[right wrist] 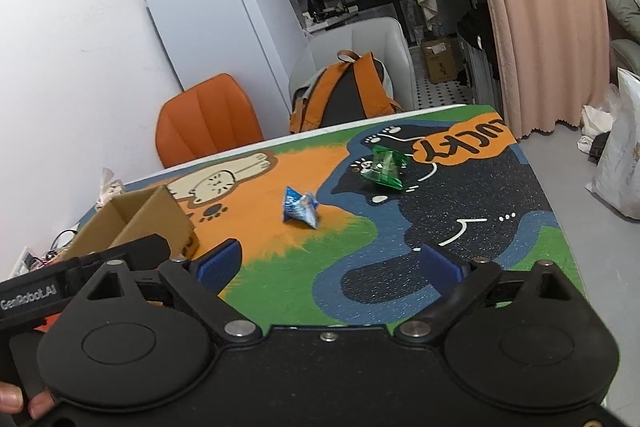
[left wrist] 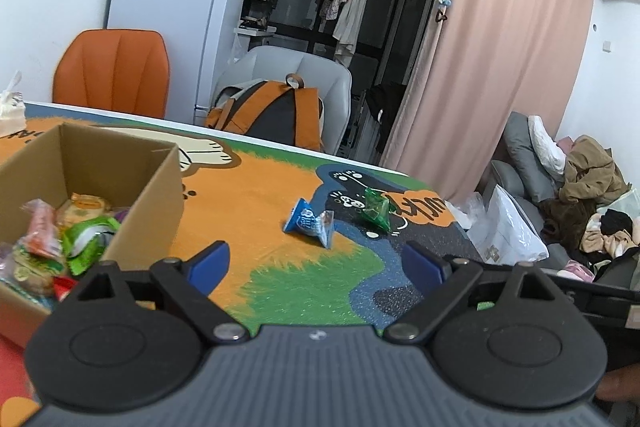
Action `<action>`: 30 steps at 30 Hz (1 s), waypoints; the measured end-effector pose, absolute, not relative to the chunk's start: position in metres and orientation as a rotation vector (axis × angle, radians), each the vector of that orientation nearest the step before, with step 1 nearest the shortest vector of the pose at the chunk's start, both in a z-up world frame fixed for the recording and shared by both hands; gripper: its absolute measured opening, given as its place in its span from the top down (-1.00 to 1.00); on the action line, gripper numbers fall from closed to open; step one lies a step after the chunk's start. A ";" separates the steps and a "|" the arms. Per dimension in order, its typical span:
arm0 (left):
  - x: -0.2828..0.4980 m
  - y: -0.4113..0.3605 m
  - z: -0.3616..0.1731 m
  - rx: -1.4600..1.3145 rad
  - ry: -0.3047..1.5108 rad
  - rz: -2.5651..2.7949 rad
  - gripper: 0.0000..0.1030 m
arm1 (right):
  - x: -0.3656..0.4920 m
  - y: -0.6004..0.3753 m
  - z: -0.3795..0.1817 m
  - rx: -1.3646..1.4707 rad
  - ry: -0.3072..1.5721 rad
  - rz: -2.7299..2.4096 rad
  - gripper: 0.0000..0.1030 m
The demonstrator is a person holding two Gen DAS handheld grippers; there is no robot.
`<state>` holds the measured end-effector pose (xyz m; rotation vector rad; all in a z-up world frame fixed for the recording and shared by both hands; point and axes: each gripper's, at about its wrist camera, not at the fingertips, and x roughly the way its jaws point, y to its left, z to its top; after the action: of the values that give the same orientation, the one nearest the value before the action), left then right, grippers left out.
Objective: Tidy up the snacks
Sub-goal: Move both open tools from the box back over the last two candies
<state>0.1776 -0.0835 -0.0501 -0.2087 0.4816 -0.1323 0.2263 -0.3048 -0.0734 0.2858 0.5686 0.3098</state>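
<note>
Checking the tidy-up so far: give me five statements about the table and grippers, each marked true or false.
1. The blue snack packet lies on the mat. True.
2. The green snack packet is inside the cardboard box. False: it lies on the mat.
3. The box already holds snacks. True.
4. The left gripper grips the blue packet. False: open, empty.
5. The right gripper is open. True.

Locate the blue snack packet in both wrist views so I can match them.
Left wrist: blue snack packet just below centre, on the mat's orange patch, right of the cardboard box.
Right wrist: blue snack packet left of centre, on the same orange patch.
Shared landmark: green snack packet on the black cat.
</note>
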 end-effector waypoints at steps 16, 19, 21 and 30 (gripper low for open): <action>0.249 -0.093 -0.069 -0.219 0.572 -0.105 -0.62 | 0.283 -0.324 -0.087 0.336 0.622 0.275 -0.65; 0.267 -0.096 -0.069 -0.221 0.596 -0.096 -0.62 | 0.298 -0.329 -0.090 0.355 0.637 0.267 -0.64; 0.277 -0.099 -0.069 -0.217 0.607 -0.091 -0.62 | 0.308 -0.331 -0.090 0.360 0.645 0.266 -0.63; 0.325 -0.108 -0.078 -0.217 0.660 -0.068 -0.62 | 0.349 -0.337 -0.090 0.376 0.669 0.265 -0.60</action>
<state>0.3247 -0.1082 -0.0785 -0.2173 0.6599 -0.0679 0.3487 -0.3372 -0.0900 0.3759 0.6688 0.2655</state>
